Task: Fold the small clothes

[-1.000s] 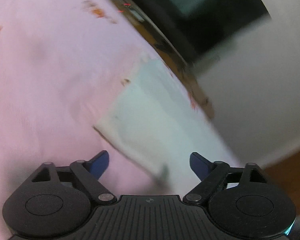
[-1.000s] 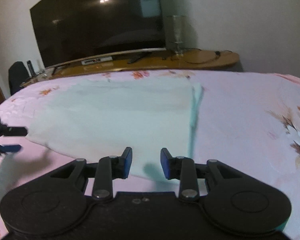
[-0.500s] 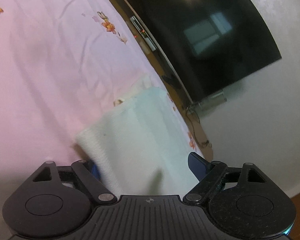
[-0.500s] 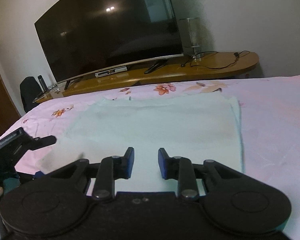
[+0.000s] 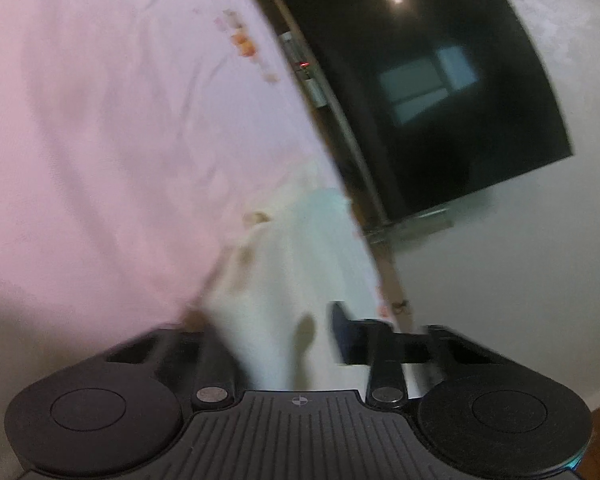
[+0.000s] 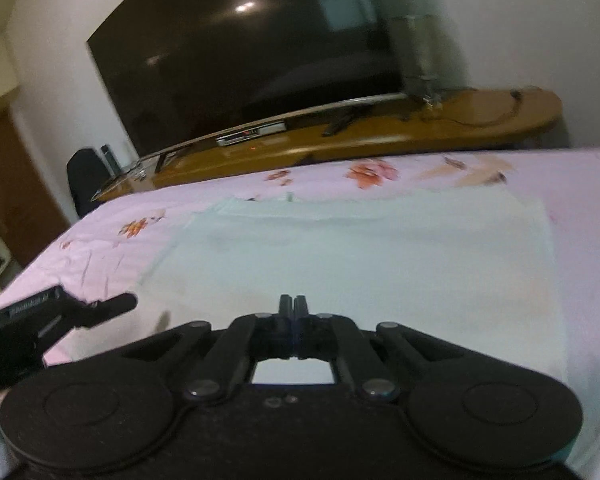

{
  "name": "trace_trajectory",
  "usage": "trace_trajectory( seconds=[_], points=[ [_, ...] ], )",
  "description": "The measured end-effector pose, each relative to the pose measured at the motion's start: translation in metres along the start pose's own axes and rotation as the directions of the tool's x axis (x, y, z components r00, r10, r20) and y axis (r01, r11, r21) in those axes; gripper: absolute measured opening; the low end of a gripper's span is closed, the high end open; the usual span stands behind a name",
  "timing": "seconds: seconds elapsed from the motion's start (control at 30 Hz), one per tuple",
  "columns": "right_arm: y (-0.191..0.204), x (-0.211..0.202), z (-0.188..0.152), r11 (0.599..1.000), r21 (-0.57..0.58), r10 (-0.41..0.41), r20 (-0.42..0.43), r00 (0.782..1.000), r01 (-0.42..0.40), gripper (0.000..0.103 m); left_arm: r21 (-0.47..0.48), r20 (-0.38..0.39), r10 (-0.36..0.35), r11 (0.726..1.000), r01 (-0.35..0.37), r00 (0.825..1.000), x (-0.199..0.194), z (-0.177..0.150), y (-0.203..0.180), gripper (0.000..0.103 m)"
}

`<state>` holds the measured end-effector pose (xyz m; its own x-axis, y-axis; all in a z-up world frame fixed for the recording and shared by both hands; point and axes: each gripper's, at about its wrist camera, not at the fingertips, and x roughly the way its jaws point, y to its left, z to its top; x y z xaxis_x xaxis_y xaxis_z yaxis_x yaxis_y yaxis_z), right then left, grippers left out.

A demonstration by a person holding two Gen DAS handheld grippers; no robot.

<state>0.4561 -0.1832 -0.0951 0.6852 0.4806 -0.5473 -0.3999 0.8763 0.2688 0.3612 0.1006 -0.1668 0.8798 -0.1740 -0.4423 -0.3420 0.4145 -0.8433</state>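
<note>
A: What is seen from the left wrist view?

B: A pale cloth (image 5: pixel 300 264) is seen lying on a pink flowered bedsheet (image 5: pixel 100 120), its near corner drawn up between the fingers of the left gripper (image 5: pixel 278 332). One dark blue finger (image 5: pixel 342 330) is shown on the right of the cloth; the other is hidden behind the fabric. The picture is blurred, so whether the cloth is truly pinched cannot be told. A large dark television (image 5: pixel 420 80) is seen beyond the bed edge, against a pale wall (image 5: pixel 520 280).

A: And from the right wrist view?

B: The same cloth (image 6: pixel 360 272) is shown spread flat over the bedsheet (image 6: pixel 100 248), filling the middle of the bed. The fingers of the right gripper (image 6: pixel 294 306) are pressed together over the near edge of the cloth; whether fabric is caught between them cannot be told. The left gripper (image 6: pixel 116 304) is seen at the cloth's left corner. Behind the bed, the television (image 6: pixel 240 48) is set on a long wooden stand (image 6: pixel 380 136), with a black chair (image 6: pixel 84 176) near its left end.
</note>
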Motion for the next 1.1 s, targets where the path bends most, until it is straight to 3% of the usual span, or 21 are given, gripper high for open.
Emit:
trace_trajectory(
  seconds=[0.27,0.37,0.63,0.93,1.1],
  points=[
    [-0.006,0.016,0.001,0.999,0.049,0.015,-0.023,1.0,-0.013,0.002,0.021,0.013,-0.044,0.999,0.044,0.999,0.005,-0.003,0.003,0.01],
    [-0.011,0.031,-0.008,0.998,0.059,-0.008,-0.086,0.996,0.013,0.001,0.049,0.023,-0.029,0.998,0.028,0.999,0.005,-0.004,0.0,0.01],
    [-0.014,0.03,-0.014,0.998,0.067,0.007,-0.072,0.997,-0.002,0.0,0.065,0.021,-0.034,0.997,0.033,0.999,0.005,-0.002,0.0,0.007],
    [-0.016,0.033,-0.013,0.994,0.108,-0.001,-0.082,0.997,0.01,0.0,0.21,-0.003,-0.063,0.976,0.062,0.998,-0.002,0.01,-0.028,0.007],
    [-0.024,0.032,-0.016,0.988,0.155,0.023,-0.075,0.997,-0.011,0.0,0.314,-0.026,-0.082,0.946,0.086,0.996,-0.005,0.013,-0.058,0.007]
  ],
)
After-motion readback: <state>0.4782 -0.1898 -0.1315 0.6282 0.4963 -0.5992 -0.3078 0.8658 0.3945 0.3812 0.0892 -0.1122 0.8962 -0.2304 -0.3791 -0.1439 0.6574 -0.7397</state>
